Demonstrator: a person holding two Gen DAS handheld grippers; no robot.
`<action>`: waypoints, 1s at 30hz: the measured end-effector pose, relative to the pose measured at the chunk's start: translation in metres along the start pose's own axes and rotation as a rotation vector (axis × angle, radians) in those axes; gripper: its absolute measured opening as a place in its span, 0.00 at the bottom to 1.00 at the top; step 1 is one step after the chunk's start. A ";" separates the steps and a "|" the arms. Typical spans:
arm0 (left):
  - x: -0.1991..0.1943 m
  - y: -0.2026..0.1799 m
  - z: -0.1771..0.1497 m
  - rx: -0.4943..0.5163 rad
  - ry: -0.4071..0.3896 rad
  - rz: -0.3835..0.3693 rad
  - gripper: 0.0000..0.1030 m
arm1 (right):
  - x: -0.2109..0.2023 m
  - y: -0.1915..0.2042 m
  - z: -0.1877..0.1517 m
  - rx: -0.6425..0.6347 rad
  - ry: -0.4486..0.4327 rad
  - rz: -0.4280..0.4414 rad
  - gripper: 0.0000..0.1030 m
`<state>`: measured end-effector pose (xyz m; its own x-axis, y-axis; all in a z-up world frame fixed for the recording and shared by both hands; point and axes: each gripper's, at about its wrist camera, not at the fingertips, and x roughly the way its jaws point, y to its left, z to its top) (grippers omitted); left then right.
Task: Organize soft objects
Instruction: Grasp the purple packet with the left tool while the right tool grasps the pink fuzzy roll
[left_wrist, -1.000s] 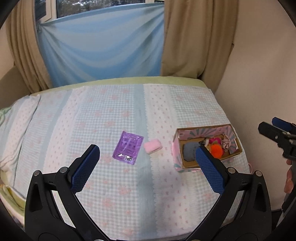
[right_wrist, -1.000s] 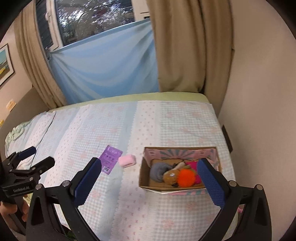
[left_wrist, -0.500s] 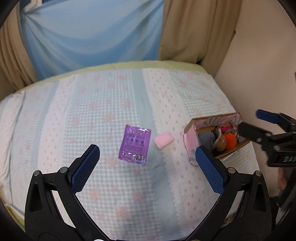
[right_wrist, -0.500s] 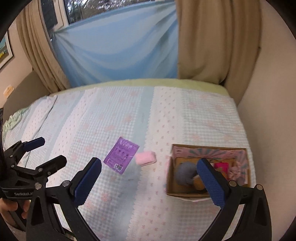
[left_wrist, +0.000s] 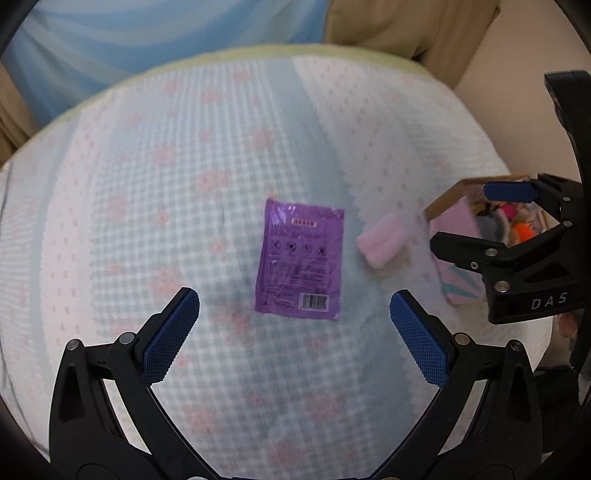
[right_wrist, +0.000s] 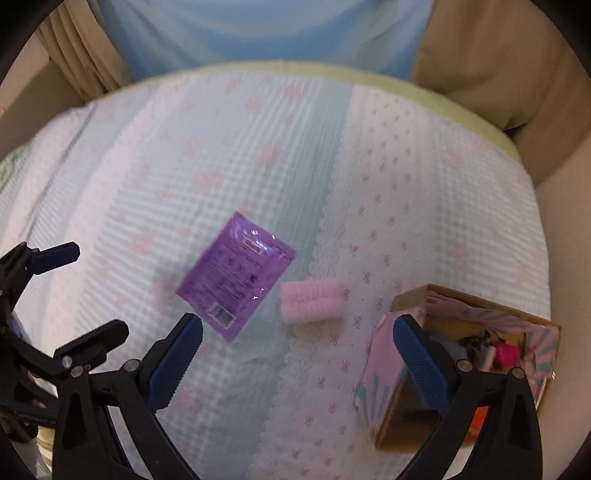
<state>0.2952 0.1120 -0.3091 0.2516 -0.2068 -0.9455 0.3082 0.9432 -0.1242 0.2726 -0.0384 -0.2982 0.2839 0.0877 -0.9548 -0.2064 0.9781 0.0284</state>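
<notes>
Right tool (left_wrist: 476, 218), lettered "DAS"

Both wrist views down over bed (left_wrist: 184, 166), overlapping.

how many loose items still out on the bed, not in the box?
2. The purple packet lies flat mid-bed, ahead of the left gripper. The pink soft roll sits between the packet and the cardboard box. Nothing else shows, though the views crop the bed.
</notes>
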 end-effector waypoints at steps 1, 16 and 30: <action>0.013 0.002 0.000 0.003 0.008 0.001 1.00 | 0.015 0.000 0.003 -0.007 0.025 -0.001 1.00; 0.169 -0.010 -0.005 0.082 0.148 0.015 1.00 | 0.158 -0.017 0.009 -0.072 0.254 -0.042 0.99; 0.204 -0.022 0.001 0.112 0.164 0.053 0.97 | 0.197 -0.035 -0.002 -0.004 0.307 0.011 0.73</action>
<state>0.3404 0.0488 -0.4987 0.1203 -0.1034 -0.9873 0.4009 0.9149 -0.0470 0.3338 -0.0560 -0.4876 -0.0149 0.0367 -0.9992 -0.2119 0.9765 0.0390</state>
